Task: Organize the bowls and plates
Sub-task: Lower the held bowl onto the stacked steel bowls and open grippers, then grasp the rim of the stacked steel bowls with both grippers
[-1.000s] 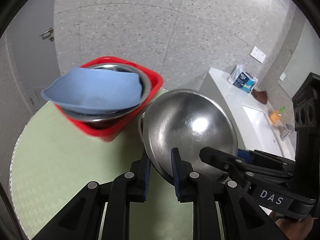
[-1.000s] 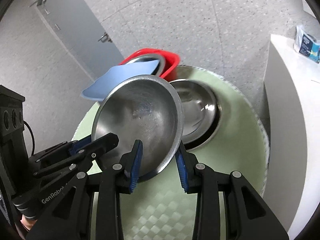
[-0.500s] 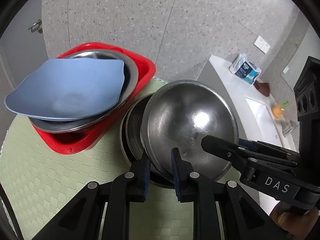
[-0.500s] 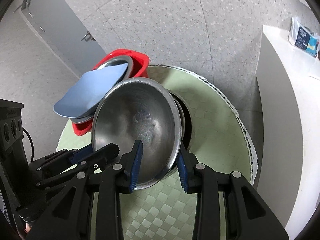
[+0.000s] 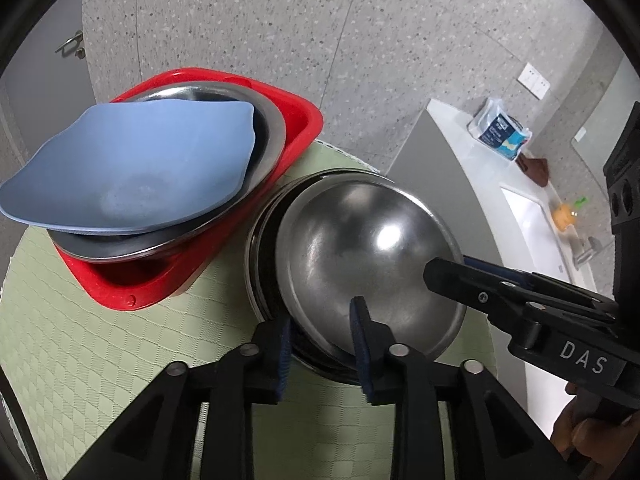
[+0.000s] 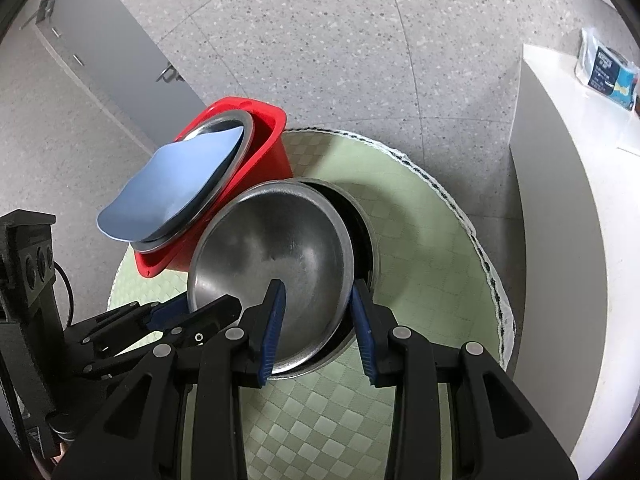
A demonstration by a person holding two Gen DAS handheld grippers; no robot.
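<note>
A steel bowl [image 5: 360,252] rests tilted inside another steel bowl [image 5: 262,240] on the round green table mat [image 5: 100,340]. My left gripper [image 5: 320,332] straddles its near rim with the jaws parted. My right gripper [image 6: 316,312] straddles the same bowl [image 6: 272,256] at its right rim, jaws parted and not pinching. To the left, a red basket [image 5: 160,276] holds a steel plate [image 5: 276,140] with a blue plate [image 5: 128,168] on top; they also show in the right wrist view [image 6: 172,184].
The mat [image 6: 432,248] covers a small round table with floor all around. A white counter [image 6: 560,184] stands to the right with a tissue pack [image 6: 604,68] and a sink [image 5: 532,224]. A grey door [image 6: 112,52] is at the back left.
The steel bowl has been lowered from above the table into the bowl below. Both grippers' jaws have widened and released its rim.
</note>
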